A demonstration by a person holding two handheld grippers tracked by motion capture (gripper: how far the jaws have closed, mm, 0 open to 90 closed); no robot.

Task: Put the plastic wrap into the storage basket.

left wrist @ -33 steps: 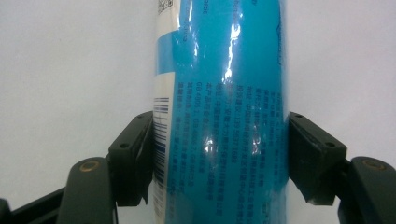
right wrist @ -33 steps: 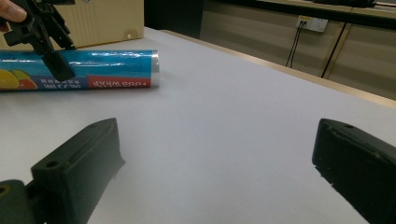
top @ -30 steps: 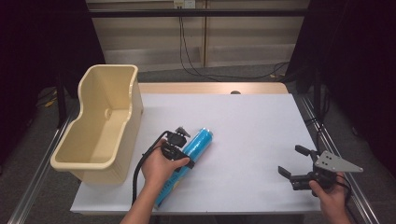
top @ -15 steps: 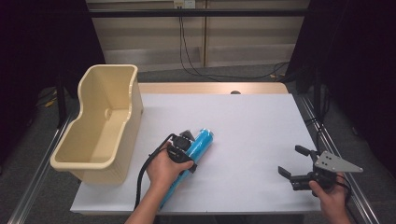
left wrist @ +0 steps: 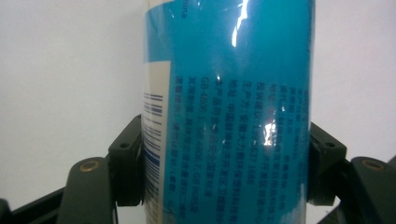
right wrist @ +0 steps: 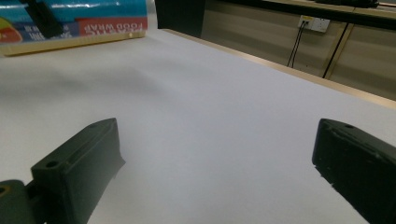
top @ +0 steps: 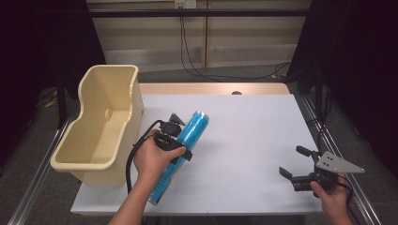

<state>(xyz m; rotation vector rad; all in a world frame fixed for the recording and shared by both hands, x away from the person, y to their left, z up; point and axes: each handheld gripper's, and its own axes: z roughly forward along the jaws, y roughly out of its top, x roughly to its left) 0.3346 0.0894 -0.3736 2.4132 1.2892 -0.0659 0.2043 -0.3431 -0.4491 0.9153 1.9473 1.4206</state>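
My left gripper (top: 174,140) clamped across a long blue roll (top: 184,145), roll tilted between its jaws, cream bin (top: 101,129) just beside it, my right gripper (top: 300,169) well apart, jaws wide, holding nothing, over the white table (top: 244,136).

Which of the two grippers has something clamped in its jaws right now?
The left gripper: its jaws press both sides of the blue roll. The right gripper stands open over the bare white table.
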